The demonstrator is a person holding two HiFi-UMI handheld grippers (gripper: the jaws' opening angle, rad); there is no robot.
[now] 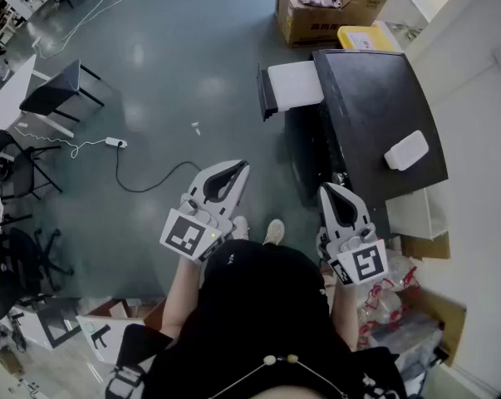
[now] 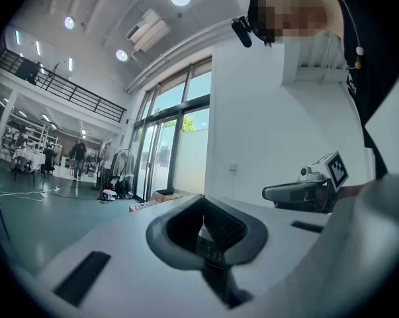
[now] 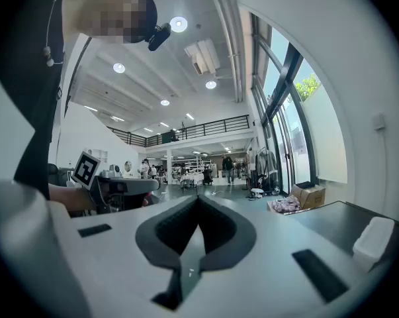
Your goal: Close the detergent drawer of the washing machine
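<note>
The washing machine (image 1: 383,106) stands at the right of the head view, with a dark top. Its detergent drawer (image 1: 293,86) sticks out of the front toward the left and shows a pale inside. My left gripper (image 1: 240,167) hangs over the floor, well short of the drawer, jaws shut and empty. My right gripper (image 1: 327,189) is by the machine's near front corner, also shut with nothing held. In the left gripper view the jaws (image 2: 203,201) meet, and in the right gripper view they (image 3: 198,200) meet too. Both point level into the hall.
A white box (image 1: 406,150) lies on the machine top. A cardboard box (image 1: 316,7) and a yellow bin (image 1: 362,38) sit beyond the machine. A power strip with its cable (image 1: 115,142) lies on the floor at left, near a black stand (image 1: 63,90). Plastic bags (image 1: 383,306) are at my right.
</note>
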